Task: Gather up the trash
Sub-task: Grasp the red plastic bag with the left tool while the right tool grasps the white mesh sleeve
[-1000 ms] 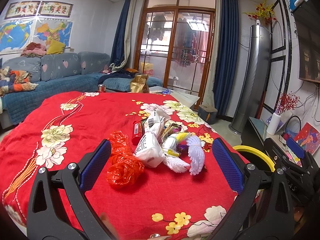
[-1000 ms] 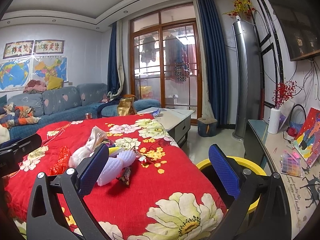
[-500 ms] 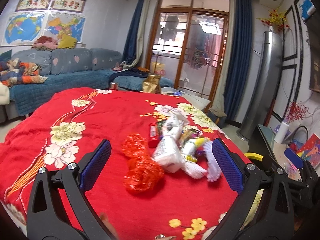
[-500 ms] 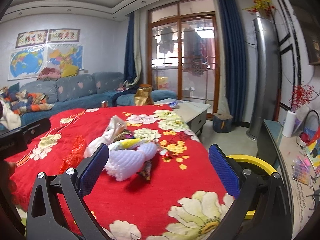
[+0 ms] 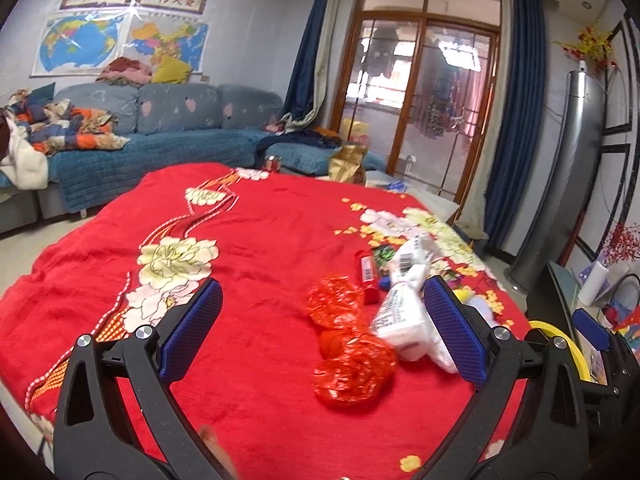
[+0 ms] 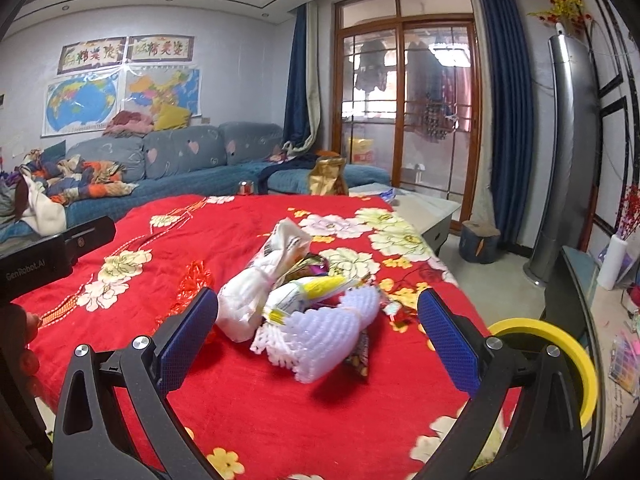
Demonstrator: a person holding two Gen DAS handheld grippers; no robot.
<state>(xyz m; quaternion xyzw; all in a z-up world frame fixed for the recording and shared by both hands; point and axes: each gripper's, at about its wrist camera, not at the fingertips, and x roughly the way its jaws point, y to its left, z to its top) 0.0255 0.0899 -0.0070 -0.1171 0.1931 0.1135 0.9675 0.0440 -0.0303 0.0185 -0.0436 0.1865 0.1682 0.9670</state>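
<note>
A pile of trash lies on the red flowered tablecloth (image 5: 260,240). In the left wrist view I see crumpled red plastic (image 5: 348,352), a white bag (image 5: 404,312) and a red tube (image 5: 368,276). My left gripper (image 5: 320,336) is open and empty, hovering just before the red plastic. In the right wrist view the white bag (image 6: 256,292), a yellow-white wrapper (image 6: 308,292) and white foam netting (image 6: 320,340) lie between the fingers of my right gripper (image 6: 316,336), which is open and empty. The yellow-rimmed bin (image 6: 568,360) stands off the table's right edge.
A blue sofa (image 5: 160,136) with clothes runs along the far wall. A low white table (image 6: 424,216) and a small stool (image 6: 480,240) stand beyond the table's far right. A cabinet (image 6: 580,296) with a white vase is at the right. The left gripper's body (image 6: 52,252) shows at the left.
Both grippers have turned left and moved closer to the pile. The trash now sits further right in the left view and more central and larger in the right view.
</note>
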